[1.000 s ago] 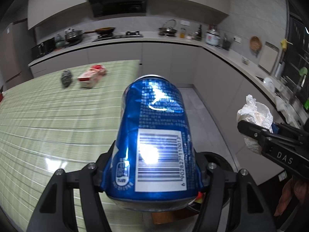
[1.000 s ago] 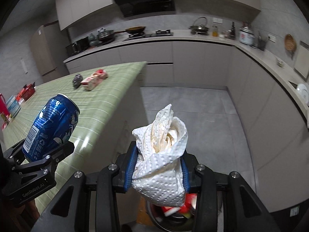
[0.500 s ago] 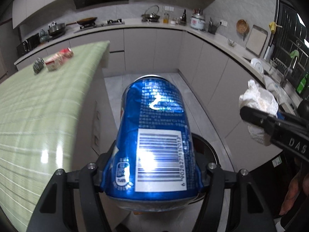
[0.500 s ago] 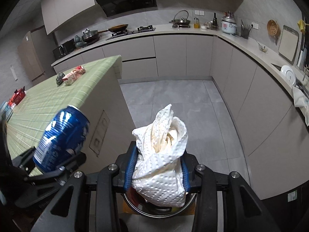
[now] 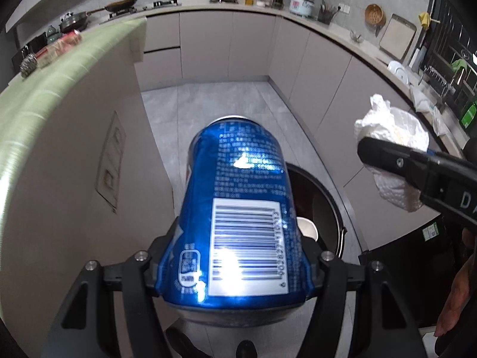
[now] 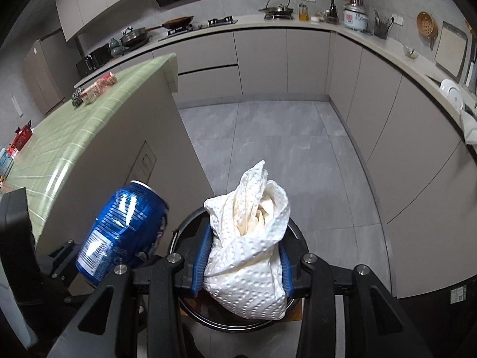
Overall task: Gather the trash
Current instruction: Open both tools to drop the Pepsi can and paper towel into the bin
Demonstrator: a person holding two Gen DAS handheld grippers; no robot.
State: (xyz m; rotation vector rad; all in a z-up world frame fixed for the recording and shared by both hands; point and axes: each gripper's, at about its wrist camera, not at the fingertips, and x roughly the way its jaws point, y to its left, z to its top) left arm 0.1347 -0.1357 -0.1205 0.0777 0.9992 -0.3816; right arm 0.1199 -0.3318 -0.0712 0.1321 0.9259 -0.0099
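My left gripper point(image 5: 235, 256) is shut on a blue drink can point(image 5: 238, 208), barcode facing the camera; the same can point(image 6: 125, 232) shows at lower left in the right wrist view. My right gripper point(image 6: 243, 261) is shut on a crumpled white paper towel point(image 6: 250, 250), which the left wrist view shows as a white wad point(image 5: 390, 137) at the right. Below both sits a round dark trash bin point(image 5: 325, 208) on the floor, its rim point(image 6: 184, 229) partly hidden behind the towel. Both grippers hang over the bin.
The green-topped island point(image 6: 89, 137) rises at left, with a red-and-white packet point(image 6: 98, 86) and a steel scourer point(image 6: 77, 97) at its far end. Grey cabinets point(image 6: 387, 119) curve around back and right. Grey floor tiles point(image 6: 268, 137) lie ahead. A hand point(image 5: 456, 298) shows at lower right.
Both grippers have moved off the island top, out past its edge and down toward the bin, which now shows larger beneath them. The can and towel stay gripped.
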